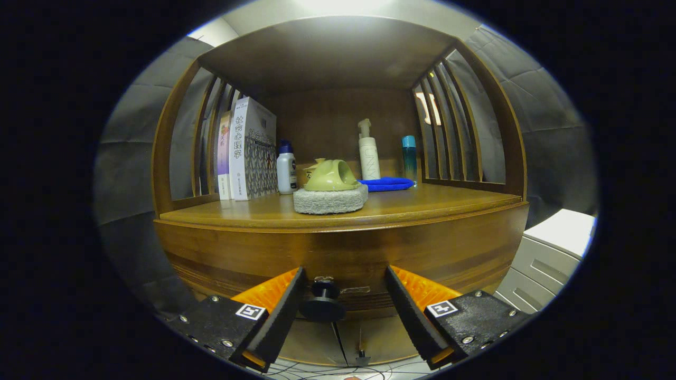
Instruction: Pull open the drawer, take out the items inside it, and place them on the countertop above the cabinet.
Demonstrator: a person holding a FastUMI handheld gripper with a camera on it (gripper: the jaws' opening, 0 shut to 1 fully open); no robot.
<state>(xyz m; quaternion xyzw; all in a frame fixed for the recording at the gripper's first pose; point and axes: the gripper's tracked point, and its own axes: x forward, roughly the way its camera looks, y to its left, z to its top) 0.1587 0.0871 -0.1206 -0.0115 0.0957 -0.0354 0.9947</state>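
1. Cabinet point(338, 248) is filling the space ahead of the fingers; its counter point(422, 203) is sitting above and beyond them, carrying a sponge point(330, 199) and bottles.
2. Drawer point(359, 264) front is facing the fingers square-on, looking shut.
3. Gripper point(343, 295) fingers are standing open, gripping nothing.
4. Knob point(323, 303) is sitting between them, nearer the left finger, stem pointing back at the gripper, so the pull looks straight back.

My gripper point(344, 295) spread wide around the drawer's black knob point(322, 302), fingers not touching it, drawer front point(343, 253) closed, countertop point(422, 203) above with scrubbing sponge point(331, 191), books point(248, 150), bottles point(368, 150).
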